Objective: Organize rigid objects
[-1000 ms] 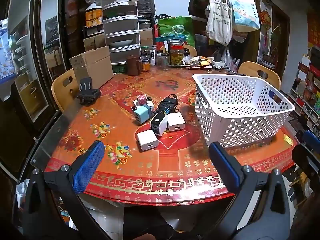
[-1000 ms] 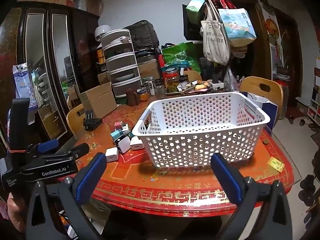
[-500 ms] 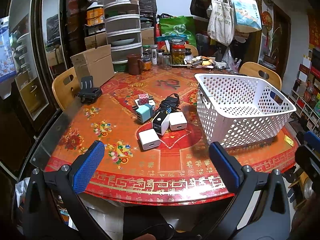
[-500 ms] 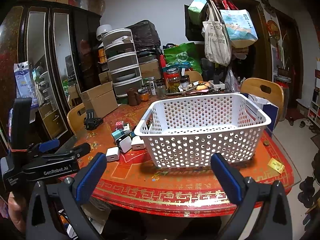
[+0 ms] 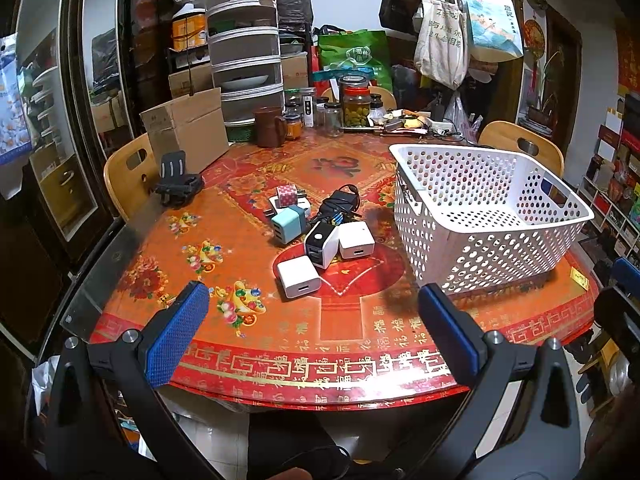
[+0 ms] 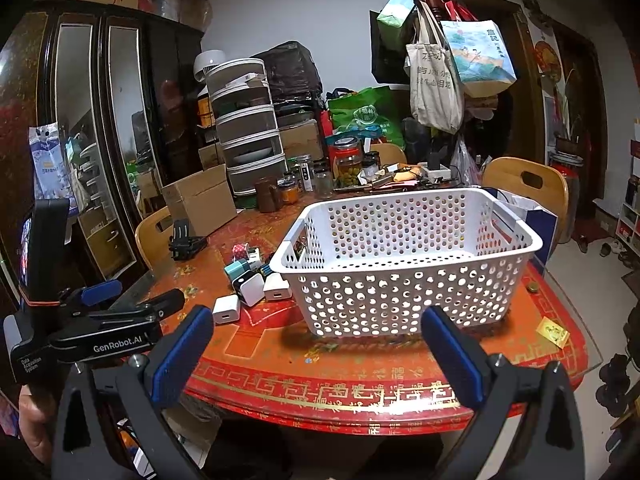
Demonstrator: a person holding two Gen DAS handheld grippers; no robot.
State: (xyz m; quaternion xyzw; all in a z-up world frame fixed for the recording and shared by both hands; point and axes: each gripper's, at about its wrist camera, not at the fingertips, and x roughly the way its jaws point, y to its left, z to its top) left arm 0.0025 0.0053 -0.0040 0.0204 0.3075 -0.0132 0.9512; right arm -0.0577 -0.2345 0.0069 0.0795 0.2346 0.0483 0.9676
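Several charger cubes lie clustered on the red table: a white one (image 5: 298, 277) nearest me, a black-and-white one (image 5: 320, 243), another white one (image 5: 356, 240), a teal one (image 5: 289, 223), a pink checked one (image 5: 286, 196) and a black cable bundle (image 5: 340, 205). A white perforated basket (image 5: 480, 216) stands to their right and looks empty. My left gripper (image 5: 312, 332) is open and empty above the table's near edge, short of the cubes. My right gripper (image 6: 318, 354) is open and empty in front of the basket (image 6: 404, 264); the cubes (image 6: 251, 287) lie to its left.
A cardboard box (image 5: 186, 132), a brown mug (image 5: 270, 126), jars (image 5: 355, 104) and a stacked drawer unit (image 5: 244, 60) crowd the table's far side. A black clip holder (image 5: 176, 186) sits at the left. Wooden chairs (image 5: 520, 148) stand around. A small yellow packet (image 6: 554, 332) lies near the right edge.
Both views have shifted slightly closer to the table. Both grippers stay open and empty, and nothing on the table has moved.
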